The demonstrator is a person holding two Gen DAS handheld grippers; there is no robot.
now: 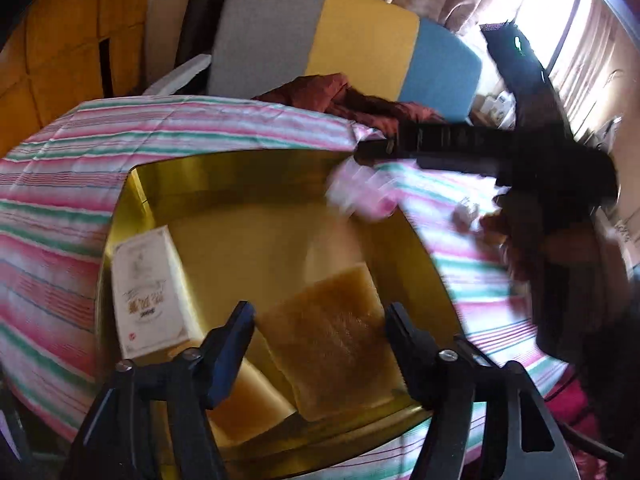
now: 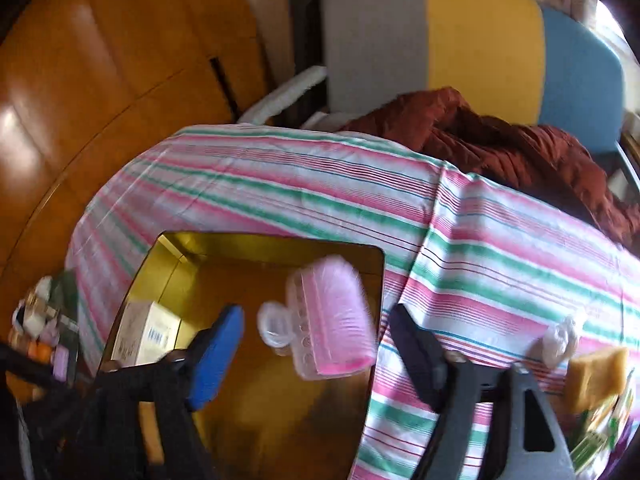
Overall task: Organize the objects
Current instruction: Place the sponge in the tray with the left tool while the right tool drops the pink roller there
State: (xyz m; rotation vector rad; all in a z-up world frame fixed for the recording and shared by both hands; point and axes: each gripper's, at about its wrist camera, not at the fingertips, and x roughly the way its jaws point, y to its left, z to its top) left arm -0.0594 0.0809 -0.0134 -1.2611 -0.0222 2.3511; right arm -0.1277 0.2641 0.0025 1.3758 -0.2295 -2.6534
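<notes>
A gold box [image 1: 224, 168] lies open on the striped cloth; it also shows in the right wrist view [image 2: 256, 246]. Inside lie a white carton [image 1: 146, 292], also in the right wrist view [image 2: 140, 332], and a brown sponge [image 1: 332, 336]. My left gripper [image 1: 320, 320] is open just above the sponge, touching nothing. My right gripper [image 2: 316, 340] is open over the box's right side. A blurred pink brush with a clear base [image 2: 332, 316] is in the air between its fingers, apart from both pads. The left wrist view shows it [image 1: 362, 192] below the right gripper's tip at the box's far right corner.
The striped cloth [image 2: 500, 248] covers the table. A clear wrapped item [image 2: 562, 338], another brown sponge [image 2: 598, 376] and a green packet lie at the right. Small bottles [image 2: 38, 340] stand at the left. A red garment [image 2: 500, 144] and a chair sit behind.
</notes>
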